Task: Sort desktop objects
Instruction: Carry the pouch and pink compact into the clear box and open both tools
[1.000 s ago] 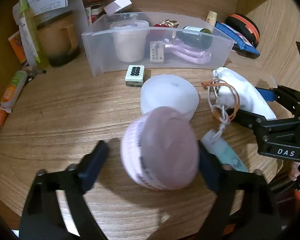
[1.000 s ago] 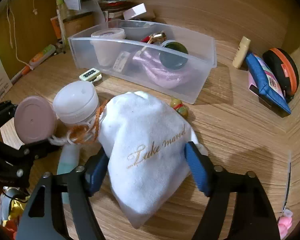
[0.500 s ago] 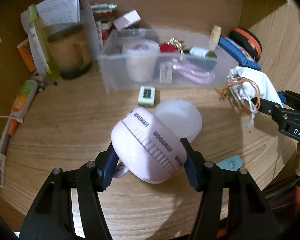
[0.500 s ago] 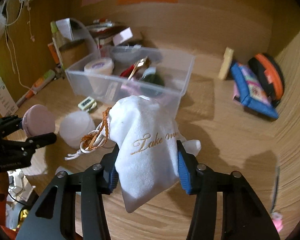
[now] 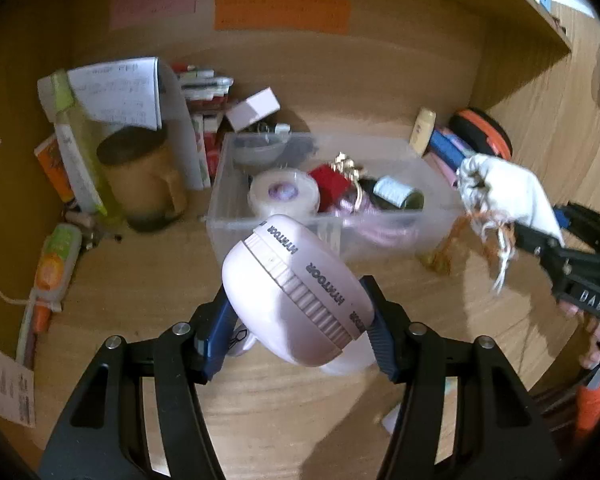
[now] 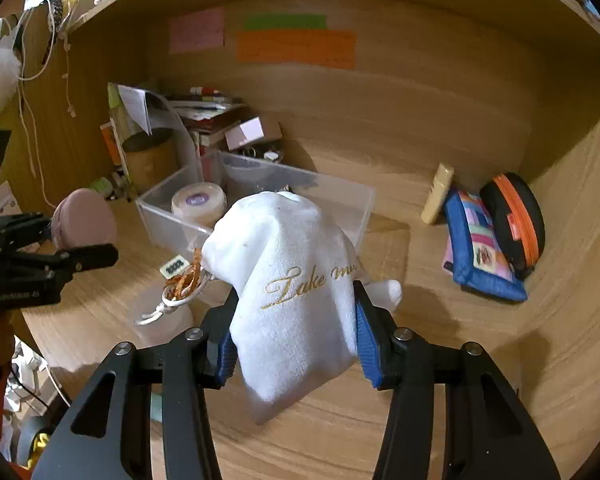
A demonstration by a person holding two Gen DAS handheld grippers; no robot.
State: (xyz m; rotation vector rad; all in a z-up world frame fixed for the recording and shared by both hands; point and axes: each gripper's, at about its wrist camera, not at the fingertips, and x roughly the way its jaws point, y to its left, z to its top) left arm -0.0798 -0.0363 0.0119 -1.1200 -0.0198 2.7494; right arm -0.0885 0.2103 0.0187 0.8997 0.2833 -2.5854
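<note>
Left wrist view: left gripper (image 5: 298, 330) pinching a pink round case (image 5: 300, 296) between its blue pads, the case lifted off the desk (image 5: 140, 280) and tilted, ribbed band and lettering facing the camera. Just beyond it, a clear bin (image 5: 260, 236) holding a tape roll (image 5: 283, 194), a red item (image 5: 328, 180), gold keys (image 5: 346, 168), a dark bottle (image 5: 396, 196) and a pink cord (image 5: 380, 232). Left of the bin: brown mug (image 5: 144, 184), papers (image 5: 116, 92), an orange-and-green tube (image 5: 56, 256) lying on the desk. Right edge: right gripper, side on, carrying a white pouch (image 5: 504, 192) with orange-white cords (image 5: 496, 240) dangling, level with the bin's right end and above the desk. Sticky notes (image 5: 280, 12) on the back wall.

Right wrist view: right gripper (image 6: 294, 346) clamped on the white pouch (image 6: 296, 280), gold script facing the camera, held clear of the desk in front of the bin (image 6: 364, 208). Tape roll (image 6: 198, 202) visible in the bin's left end. Mahjong tile (image 6: 176, 266) on the desk near the bin's front. Left: left gripper with the pink case (image 6: 84, 220) aloft. Right, against the wall: comb (image 6: 438, 194), blue pouch (image 6: 480, 248), black-orange case (image 6: 516, 216), touching one another
</note>
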